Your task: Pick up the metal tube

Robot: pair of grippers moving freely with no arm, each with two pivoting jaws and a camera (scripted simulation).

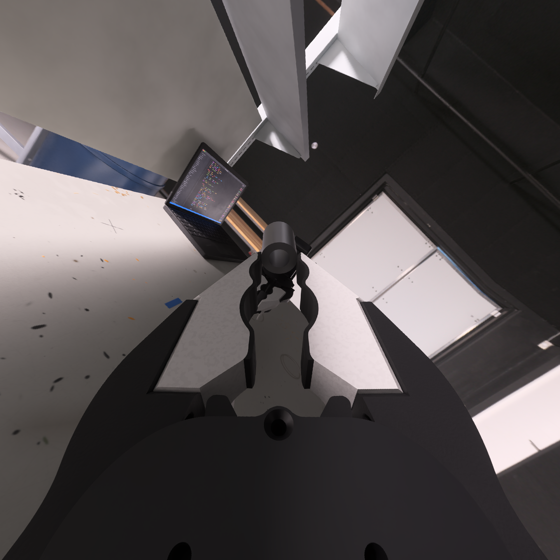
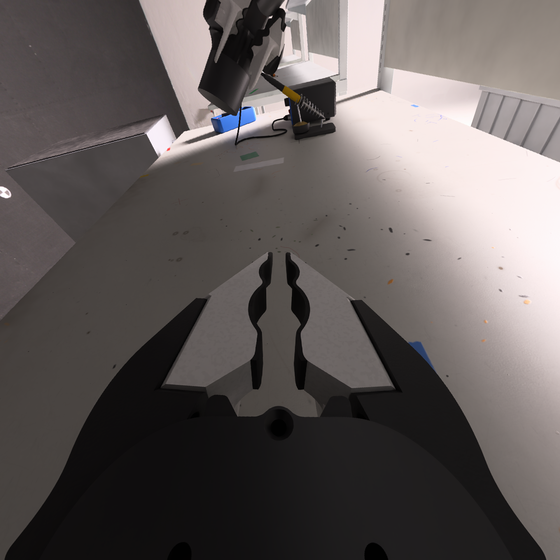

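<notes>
The metal tube (image 1: pixel 278 242) is a short dark hollow cylinder. My left gripper (image 1: pixel 278 257) is shut on it at the fingertips and holds it in the air above the white table (image 1: pixel 75 257), open end facing the camera. The right wrist view shows the left gripper (image 2: pixel 242 36) high at the top, with the tube (image 2: pixel 222 81) sticking out below its fingers. My right gripper (image 2: pixel 278 256) is low over the table (image 2: pixel 394 197), empty, jaws drawn together with only a narrow slit between them. It shows small between the left fingers (image 1: pixel 272 298).
An open laptop (image 1: pixel 209 194) stands at the table's far edge. A soldering station (image 2: pixel 312 103) with a cable and a blue box (image 2: pixel 231 119) sit at the far end. A grey block (image 2: pixel 81 169) stands left. White shelf beams (image 1: pixel 281 75) hang overhead.
</notes>
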